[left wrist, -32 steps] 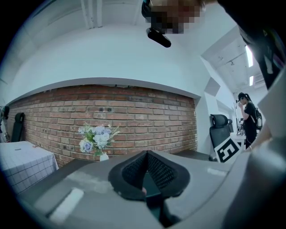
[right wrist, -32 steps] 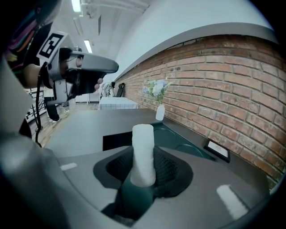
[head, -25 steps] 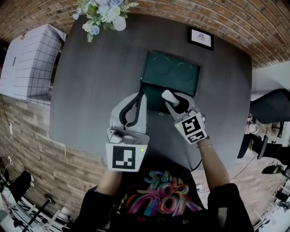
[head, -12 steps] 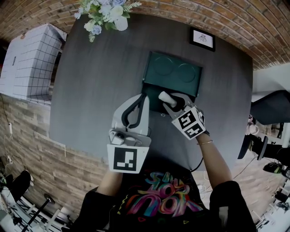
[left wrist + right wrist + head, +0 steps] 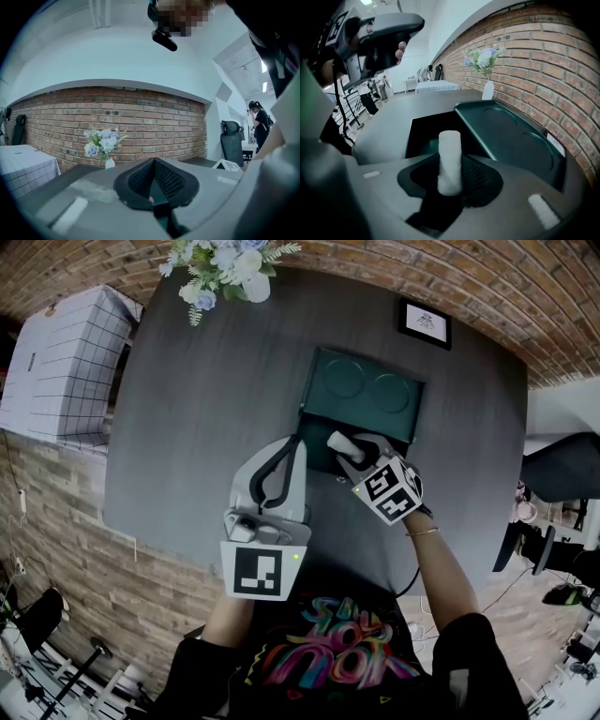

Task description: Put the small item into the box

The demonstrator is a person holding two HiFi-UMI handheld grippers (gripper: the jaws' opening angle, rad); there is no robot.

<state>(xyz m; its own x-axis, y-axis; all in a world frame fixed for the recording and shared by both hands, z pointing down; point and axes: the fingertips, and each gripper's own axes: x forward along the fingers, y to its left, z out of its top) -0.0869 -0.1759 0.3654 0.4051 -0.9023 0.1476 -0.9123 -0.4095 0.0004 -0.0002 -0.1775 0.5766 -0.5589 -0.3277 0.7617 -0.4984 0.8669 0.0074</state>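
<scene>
Evidently mid-delivery: right gripper [image 5: 352, 457] pinches the small item [image 5: 339, 444] in wide-set jaws, angled toward the box [image 5: 423, 133] at twelve o'clock; left gripper [image 5: 299, 439], closed empty, parked at nine.

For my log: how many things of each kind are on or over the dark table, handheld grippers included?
green box: 1
white cylinder: 1
vase of flowers: 1
framed card: 1
grippers: 2, the left gripper and the right gripper
Total: 6
</scene>
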